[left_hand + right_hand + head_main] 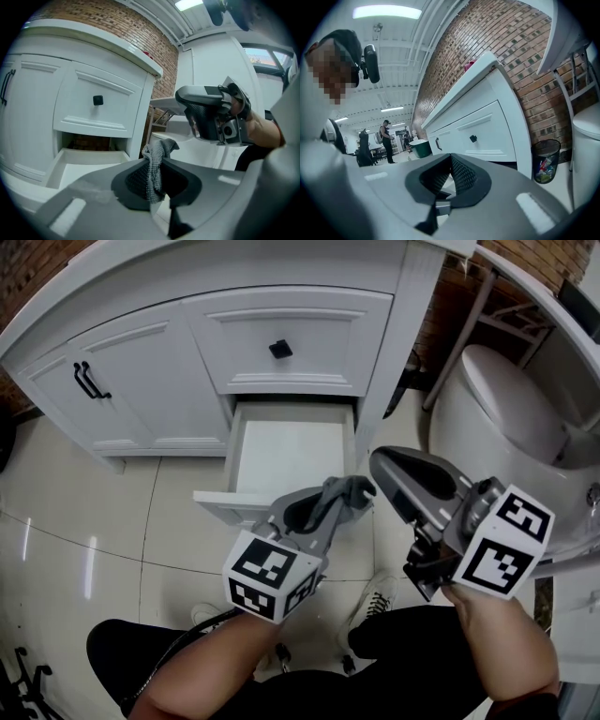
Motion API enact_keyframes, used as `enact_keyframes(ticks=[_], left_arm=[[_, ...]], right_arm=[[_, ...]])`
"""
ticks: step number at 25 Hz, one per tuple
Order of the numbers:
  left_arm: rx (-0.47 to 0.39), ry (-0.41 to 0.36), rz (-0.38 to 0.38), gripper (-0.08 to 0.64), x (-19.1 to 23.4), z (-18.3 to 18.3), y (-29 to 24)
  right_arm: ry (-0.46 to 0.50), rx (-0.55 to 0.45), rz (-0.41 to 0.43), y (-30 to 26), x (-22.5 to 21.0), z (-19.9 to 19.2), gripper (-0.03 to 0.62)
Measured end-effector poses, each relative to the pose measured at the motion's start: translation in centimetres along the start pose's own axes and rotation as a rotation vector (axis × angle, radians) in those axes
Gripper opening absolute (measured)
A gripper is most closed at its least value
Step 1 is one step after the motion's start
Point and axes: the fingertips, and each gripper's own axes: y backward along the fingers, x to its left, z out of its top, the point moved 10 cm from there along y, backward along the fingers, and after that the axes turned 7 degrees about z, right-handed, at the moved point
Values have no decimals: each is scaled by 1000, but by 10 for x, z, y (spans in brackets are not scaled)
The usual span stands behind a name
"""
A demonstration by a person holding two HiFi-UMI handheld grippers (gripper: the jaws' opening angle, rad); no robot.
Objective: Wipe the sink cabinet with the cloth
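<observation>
Left hand-held gripper (328, 500) clamps the cloth (347, 490), seemingly soft and light, by a bunched fold; right hand-held gripper (382, 463) closed, empty.

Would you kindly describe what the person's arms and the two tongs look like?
Both the left tongs and right tongs are smooth grey shells with dark textured pads inside. A white cube with black square markers sits on each: left cube, right cube. The forearms are bare, with no sleeves showing.
</observation>
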Motion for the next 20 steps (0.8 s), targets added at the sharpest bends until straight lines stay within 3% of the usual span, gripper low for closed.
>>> enact_keyframes(ticks=[15,20], left_arm=[[-12,-18,164,40,54,-14,54],[-24,14,227,40,76,-15,73]], right_arm=[[18,79,56,-36,13,-11,6],[20,97,70,-50,17,-12,6]])
